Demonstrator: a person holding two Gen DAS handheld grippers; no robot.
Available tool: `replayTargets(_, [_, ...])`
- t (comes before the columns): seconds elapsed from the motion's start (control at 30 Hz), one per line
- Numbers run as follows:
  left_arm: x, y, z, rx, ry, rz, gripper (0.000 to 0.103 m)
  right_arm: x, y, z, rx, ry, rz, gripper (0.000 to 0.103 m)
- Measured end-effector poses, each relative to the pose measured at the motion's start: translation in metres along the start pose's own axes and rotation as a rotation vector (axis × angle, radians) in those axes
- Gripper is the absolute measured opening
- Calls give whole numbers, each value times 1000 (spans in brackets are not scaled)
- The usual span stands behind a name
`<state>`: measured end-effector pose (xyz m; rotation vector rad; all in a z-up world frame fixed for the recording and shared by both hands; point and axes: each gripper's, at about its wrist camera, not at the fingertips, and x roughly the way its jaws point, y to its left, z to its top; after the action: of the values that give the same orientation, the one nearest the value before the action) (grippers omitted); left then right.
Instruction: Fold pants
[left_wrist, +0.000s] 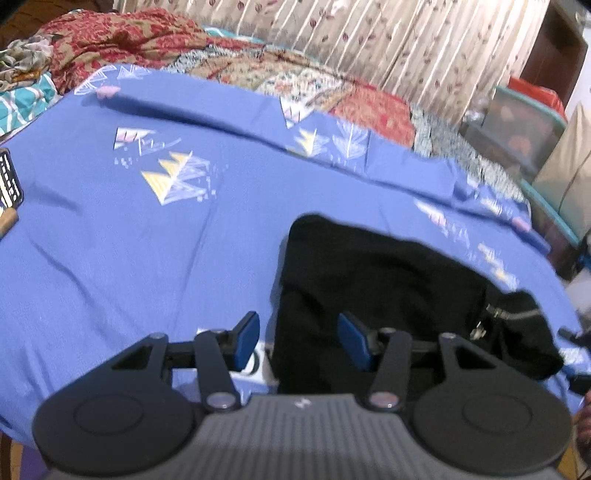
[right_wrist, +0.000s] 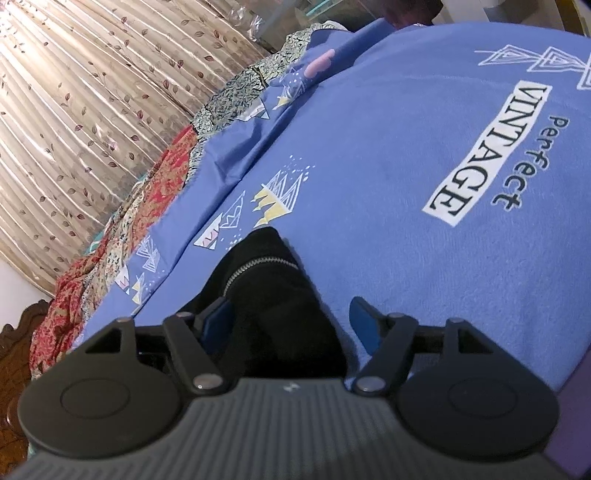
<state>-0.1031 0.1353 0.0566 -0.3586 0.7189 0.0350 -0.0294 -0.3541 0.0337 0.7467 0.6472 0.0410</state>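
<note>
Black pants (left_wrist: 388, 280) lie bunched in a folded heap on the blue printed bedsheet (left_wrist: 147, 258), with a silver zipper (left_wrist: 513, 314) at their right end. My left gripper (left_wrist: 301, 339) is open and hovers over the heap's left edge: one blue pad is over the sheet, the other over the black cloth. In the right wrist view, the zipper end of the pants (right_wrist: 273, 295) lies between the jaws of my right gripper (right_wrist: 291, 321). That gripper is open. Its left pad sits against the cloth and its right pad stands apart over the sheet (right_wrist: 443, 295).
A dark phone-like object (left_wrist: 9, 177) and a wooden piece (left_wrist: 7, 221) lie at the sheet's left edge. A red patterned quilt (left_wrist: 110, 40) is heaped along the far side before a leaf-print curtain (left_wrist: 406, 44). Plastic storage boxes (left_wrist: 517, 129) stand at the right. A carved wooden bed frame (right_wrist: 14, 332) is nearby.
</note>
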Motion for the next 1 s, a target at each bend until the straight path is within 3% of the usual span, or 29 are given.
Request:
replayTargets(0.17, [-2,-12,9,8,-12,-35,48,5,-7,0,15,7,-12,79])
replayTargets(0.27, [5,-20,8,18,14,-55,47,17,-2,-4,-48,50,-15,81])
replayTargets(0.3, [8,-22,7,21,25,-61,47,21,4,-6,-93,71,-21,76])
replayTargets(0.33, [10,-24,7,25,30,-65,47,25,11,-7,-128,102,-14,35])
replayTargets(0.37, [11,-26,8,30,33,-71,47,31,18,-10,-148,157,7,24])
replayTargets(0.47, [11,-32,15,42,18,-95,47,25,54,-15,-272,125,5,21])
replayTargets(0.63, [10,-28,26,-5,-9,-137,48,3,142,-26,-444,63,197,20])
replayTargets(0.8, [9,-1,24,-118,-7,-148,48,8,230,-83,-718,122,374,20])
replayTargets(0.9, [8,23,18,-188,6,-136,48,30,265,-144,-888,229,432,20])
replayTargets(1.0, [9,45,12,-252,23,-115,48,60,274,-198,-997,370,422,20])
